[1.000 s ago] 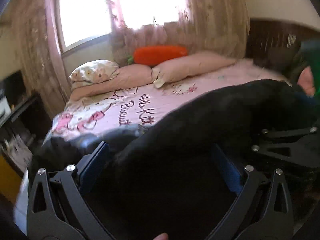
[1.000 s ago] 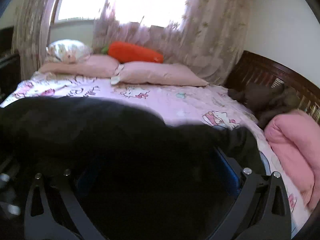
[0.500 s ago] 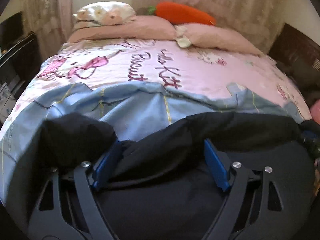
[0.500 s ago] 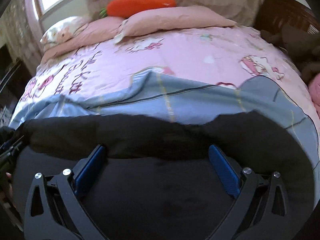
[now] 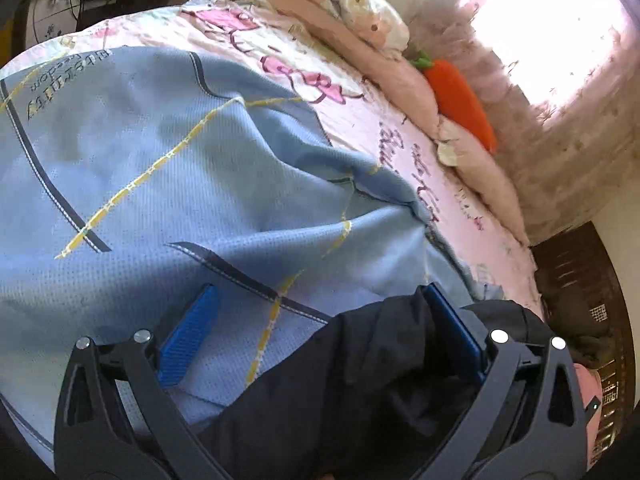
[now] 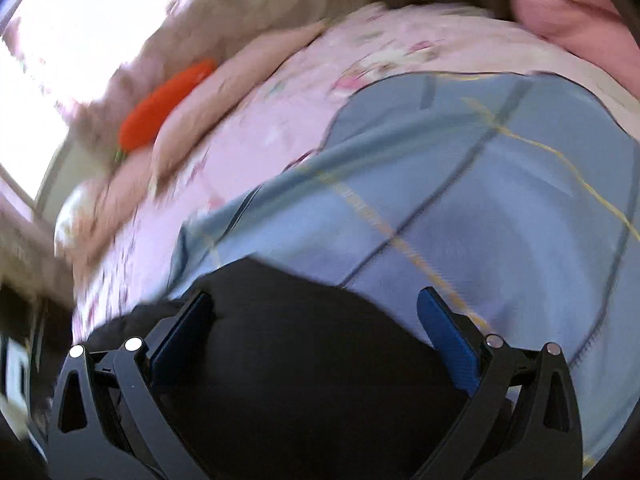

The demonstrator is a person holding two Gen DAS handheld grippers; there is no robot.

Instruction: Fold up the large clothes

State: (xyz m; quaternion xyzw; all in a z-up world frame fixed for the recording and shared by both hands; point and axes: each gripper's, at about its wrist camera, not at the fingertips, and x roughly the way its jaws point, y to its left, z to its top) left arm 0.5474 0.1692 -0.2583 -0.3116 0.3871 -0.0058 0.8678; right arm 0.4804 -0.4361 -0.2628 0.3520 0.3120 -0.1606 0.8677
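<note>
A black garment (image 5: 360, 384) lies on a light blue sheet (image 5: 180, 184) with yellow and dark lines, spread over the pink bed. My left gripper (image 5: 320, 320) is open, its blue pads wide apart; the garment's edge lies against the right pad, the left pad is over bare blue sheet. In the right wrist view the black garment (image 6: 304, 344) fills the space between the pads of my right gripper (image 6: 316, 320), which is open. The blue sheet (image 6: 480, 200) lies beyond it. That view is blurred.
Pink pillows (image 5: 392, 76) and an orange carrot cushion (image 5: 460, 100) lie at the head of the bed under a curtained window. A dark wooden footboard (image 5: 580, 280) is at the right. A pink folded blanket (image 6: 568, 4) lies at the bed's side.
The black garment has come down from in front of the cameras onto the blue sheet. Both grippers have tilted outward, the left one to the left and the right one to the right.
</note>
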